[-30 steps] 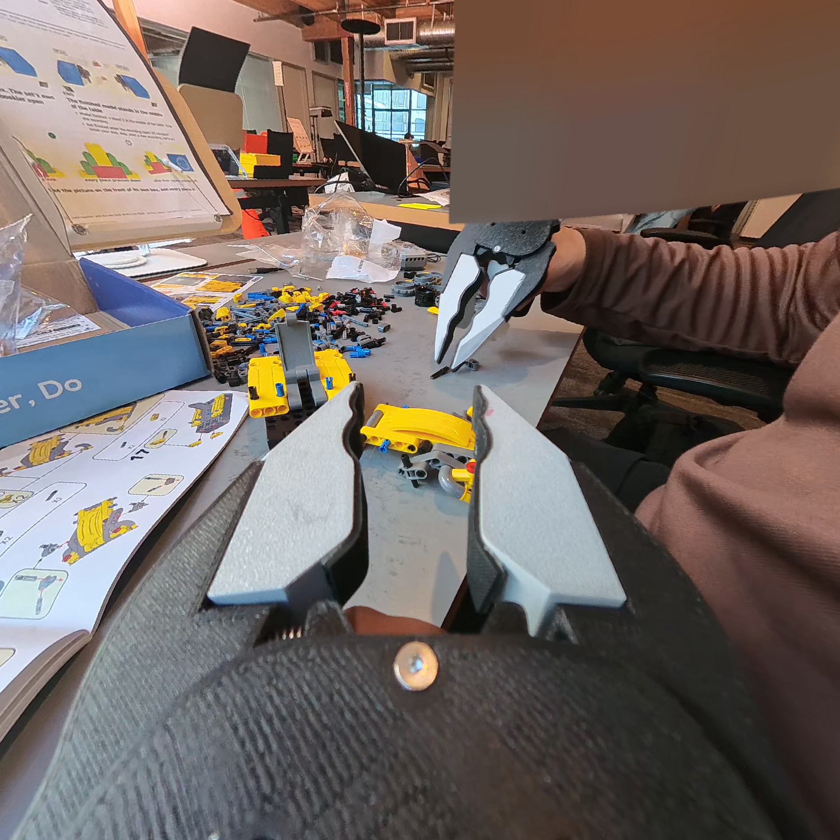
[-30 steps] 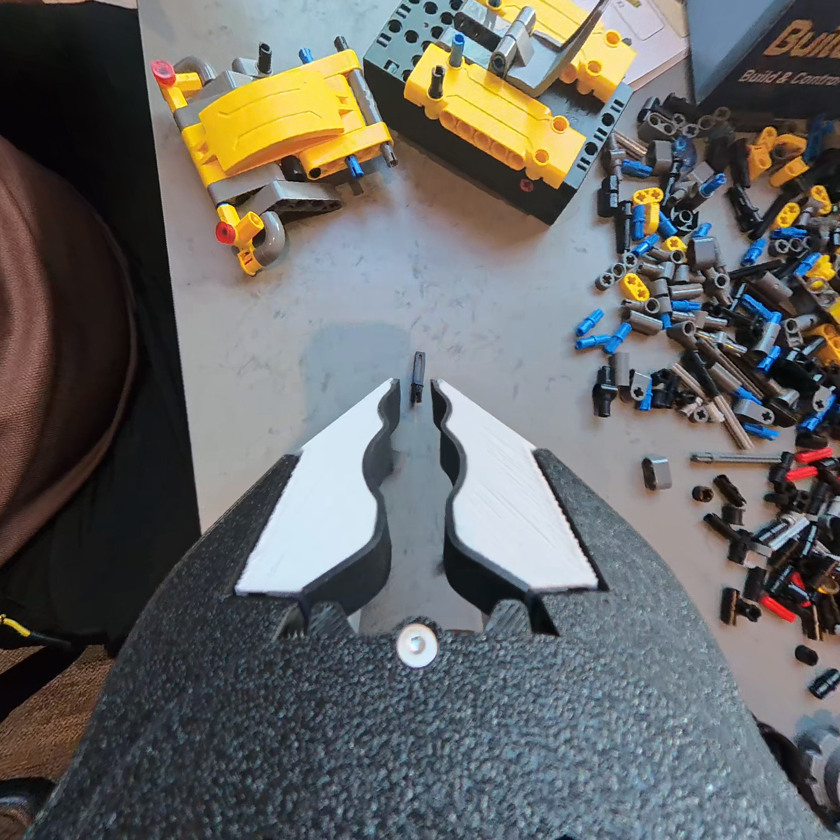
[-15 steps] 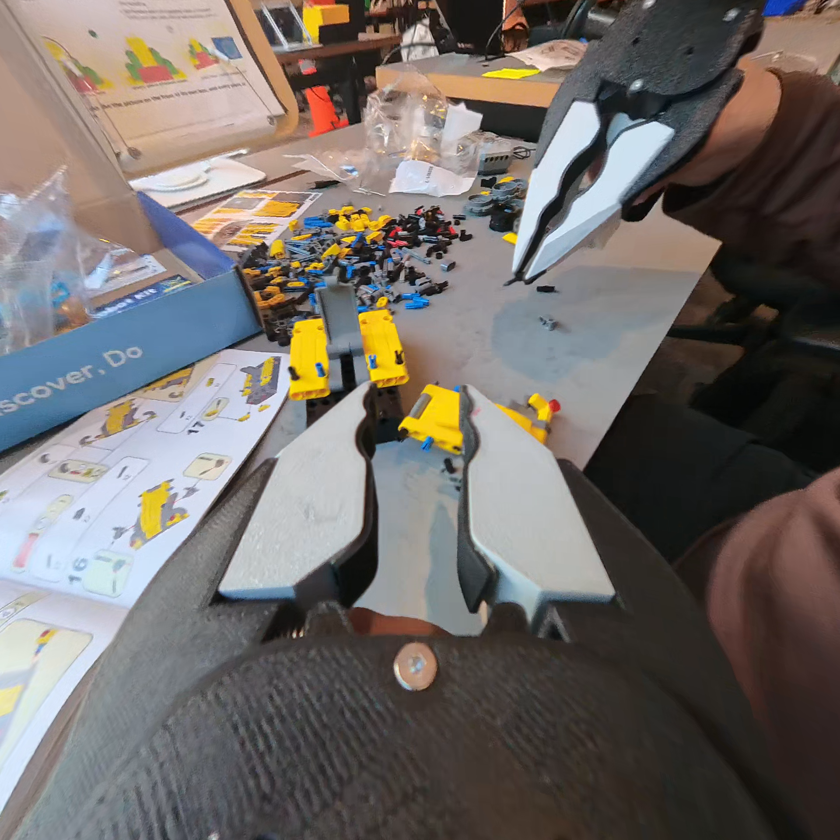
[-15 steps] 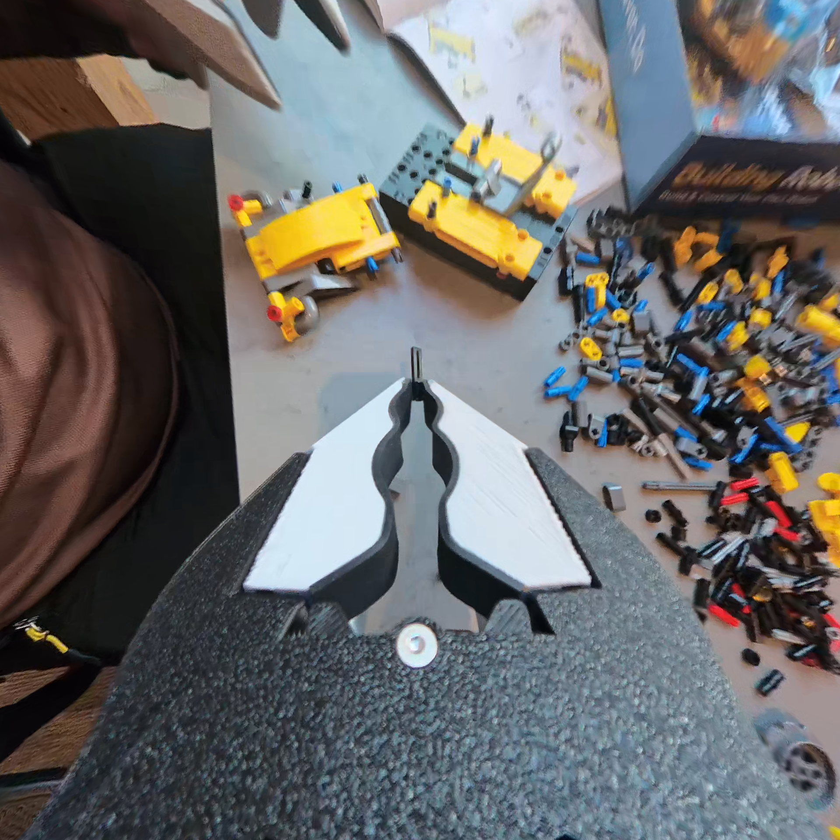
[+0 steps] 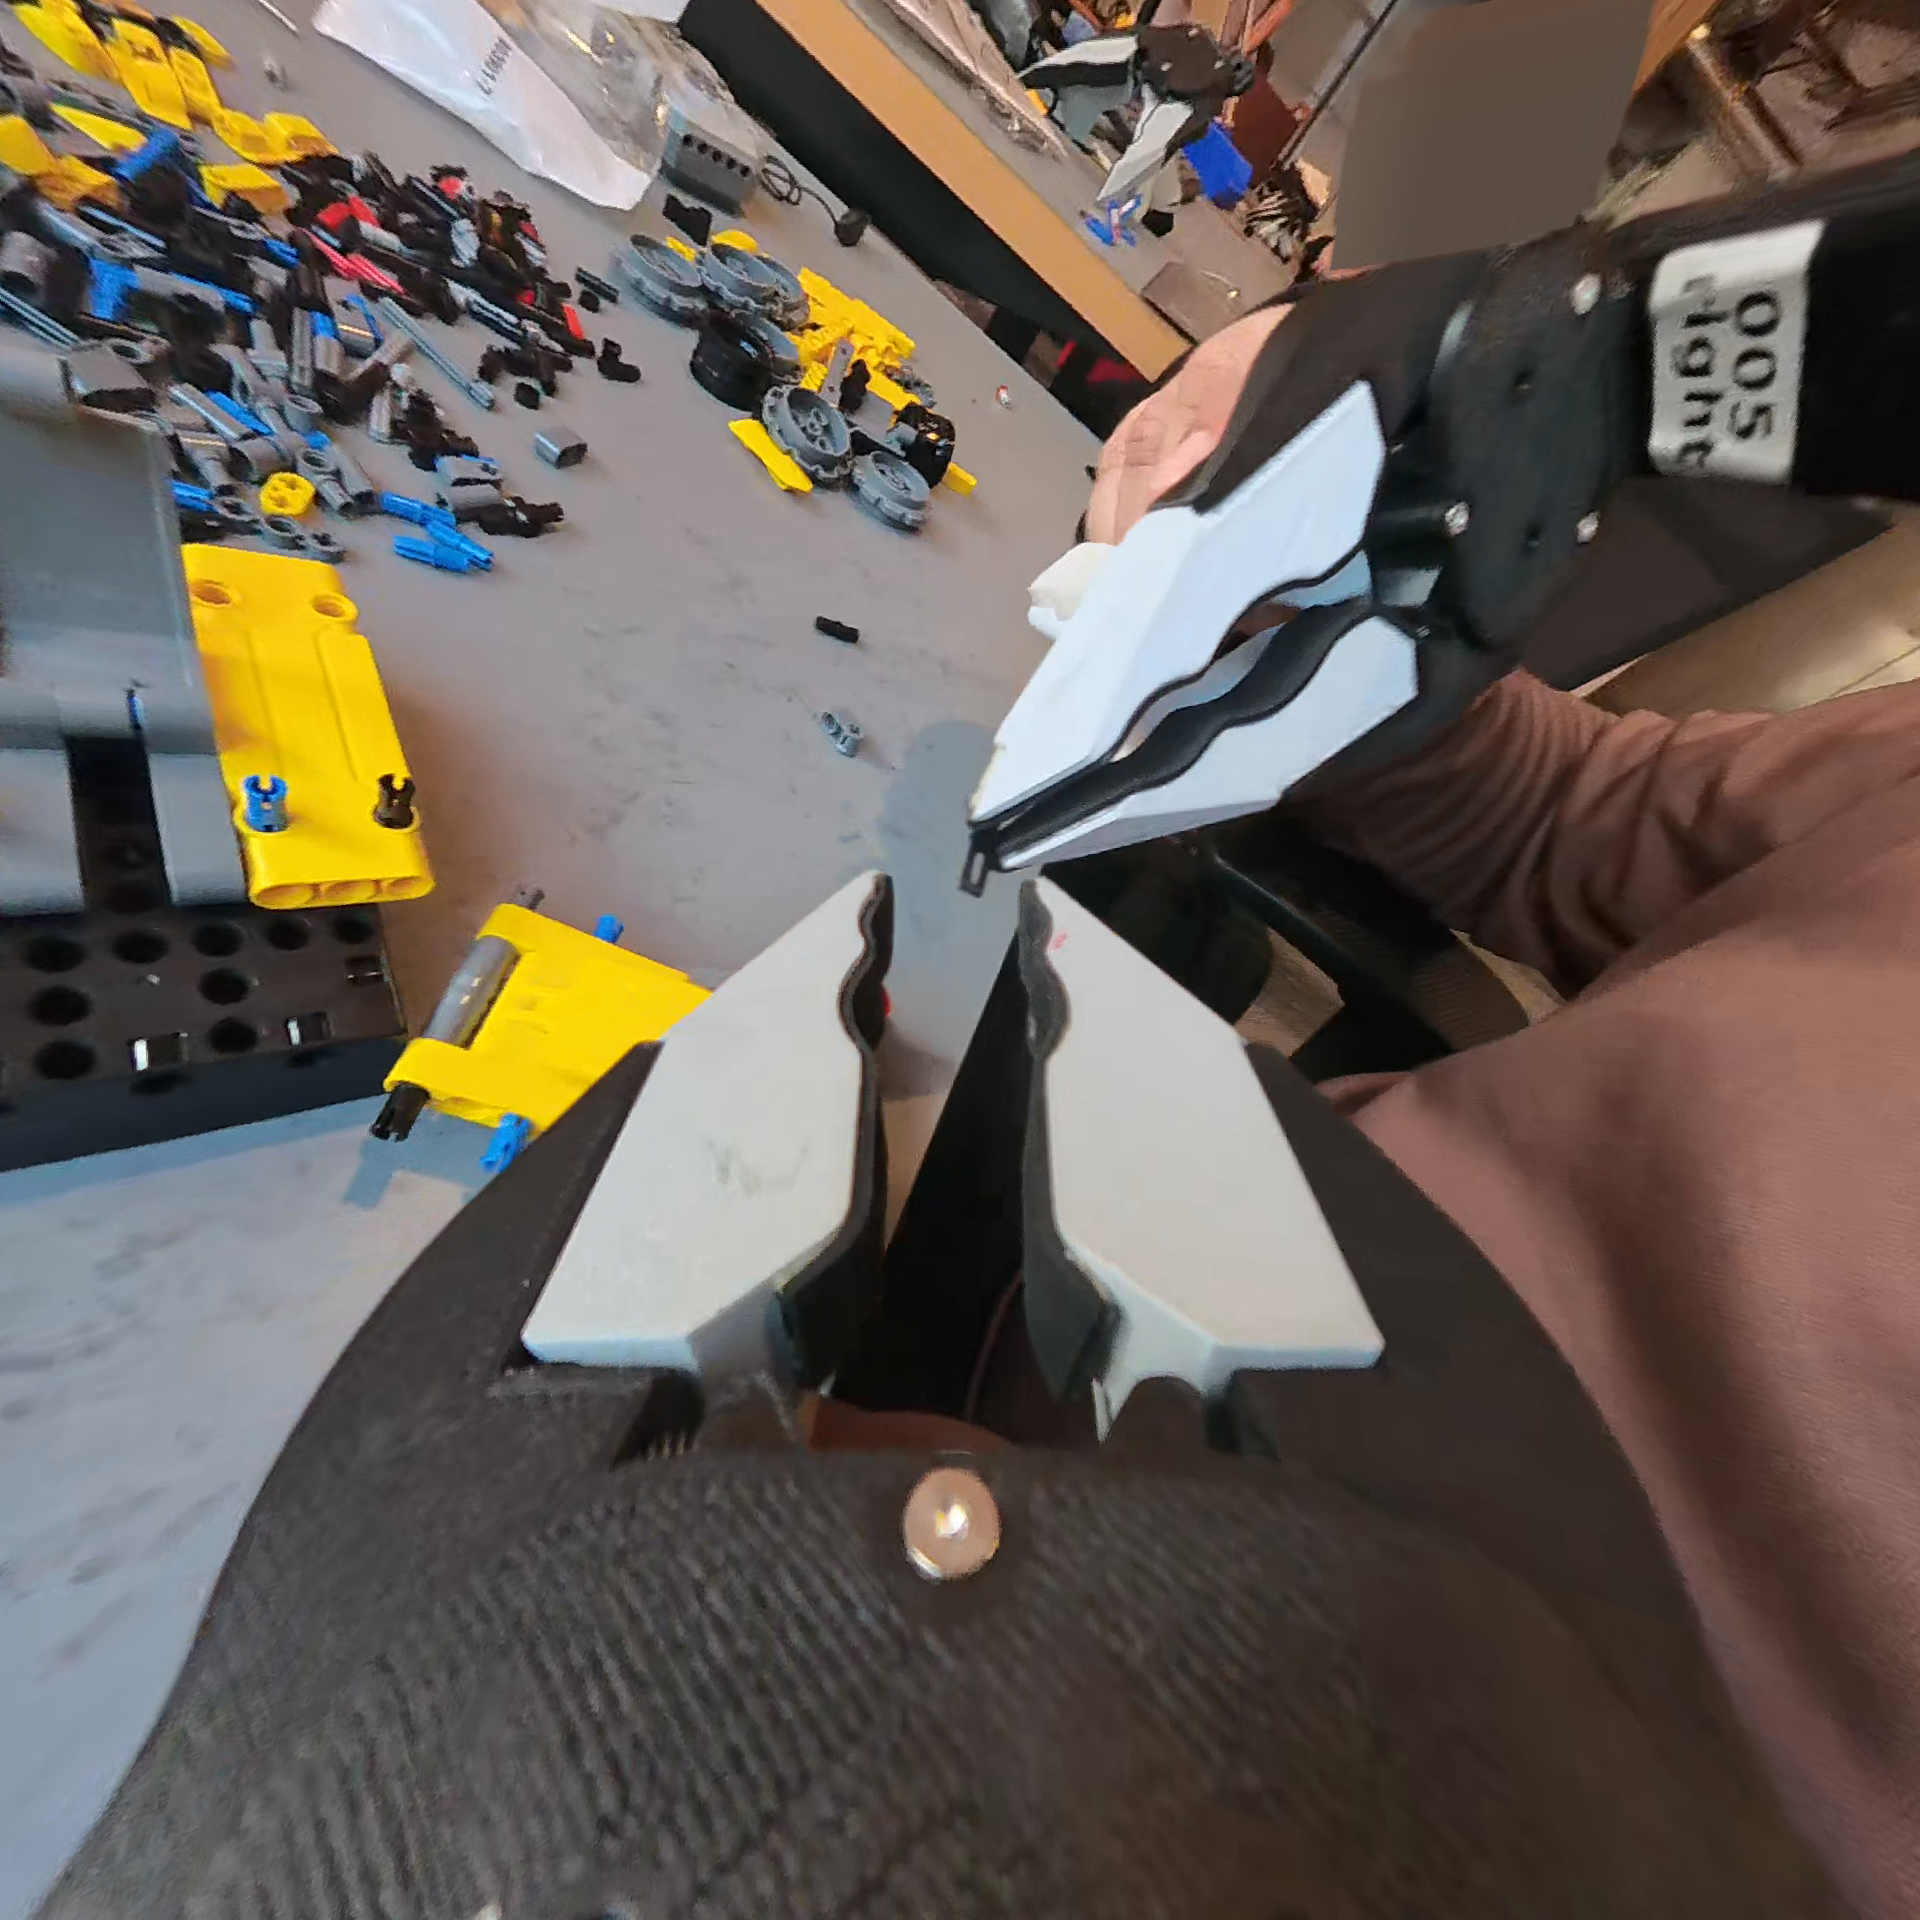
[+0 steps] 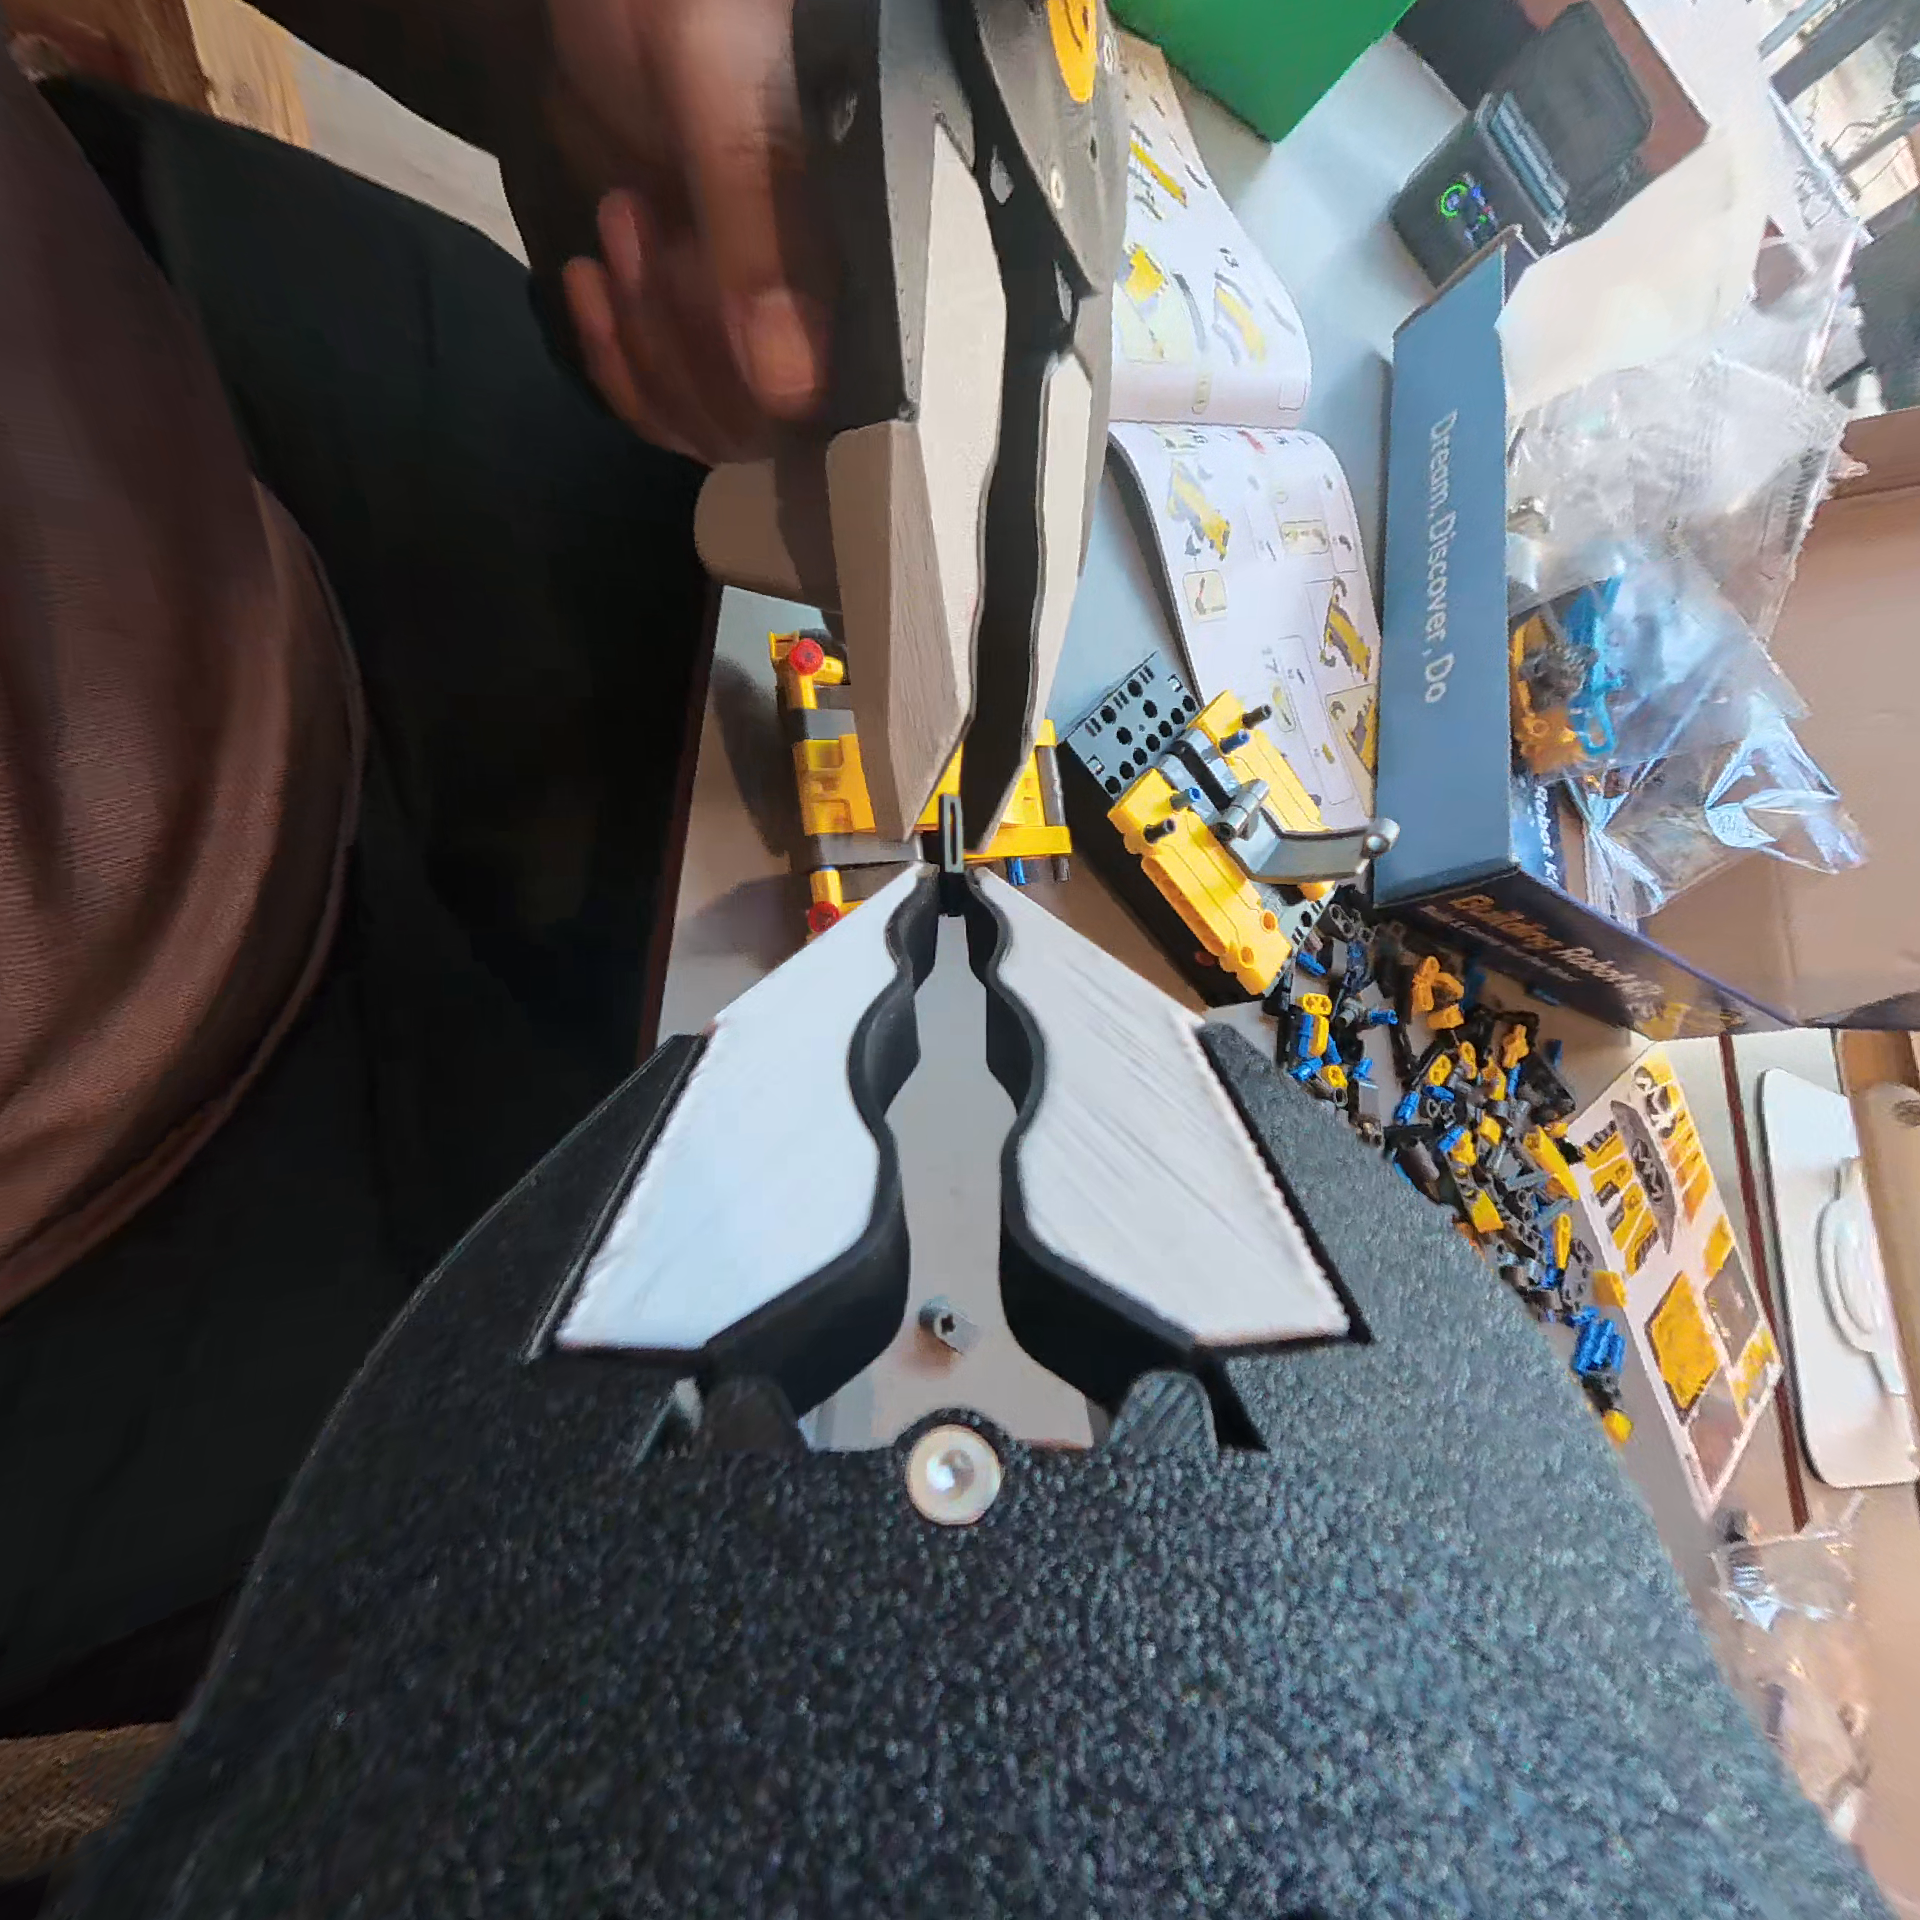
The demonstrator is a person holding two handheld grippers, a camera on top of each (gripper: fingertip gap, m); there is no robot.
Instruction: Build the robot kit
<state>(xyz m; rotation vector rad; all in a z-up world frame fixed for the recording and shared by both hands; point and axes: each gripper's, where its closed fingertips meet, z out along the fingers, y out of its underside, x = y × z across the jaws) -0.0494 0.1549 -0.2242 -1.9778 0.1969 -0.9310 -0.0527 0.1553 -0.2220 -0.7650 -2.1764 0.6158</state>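
Observation:
My right gripper point(image 6: 951, 891) is shut on a small black pin point(image 6: 950, 831), which sticks out past its white fingertips. My left gripper point(image 5: 956, 902) is open, held above the table edge, with its grey fingertips to either side of the pin point(image 5: 974, 873). In the right wrist view the left gripper point(image 6: 951, 821) comes down from the top and meets mine tip to tip. In the left wrist view the right gripper point(image 5: 982, 847) comes in from the right. A yellow and grey sub-assembly point(image 5: 540, 1018) lies on the table just below them.
A black base with yellow panels and a grey lever point(image 6: 1195, 821) stands beside the sub-assembly point(image 6: 826, 769). A pile of small loose parts point(image 5: 312, 312) and grey wheels point(image 5: 727, 281) cover the grey table point(image 5: 675, 644). A blue box point(image 6: 1444, 623), an instruction booklet point(image 6: 1247, 540) and plastic bags point(image 6: 1662, 623) lie beyond. The grippers are tip to tip, or close to it.
My right gripper closed on the black pin, lifted it off the table and carried it towards the left gripper. My left gripper swung right and narrowed, and the two now meet tip to tip.

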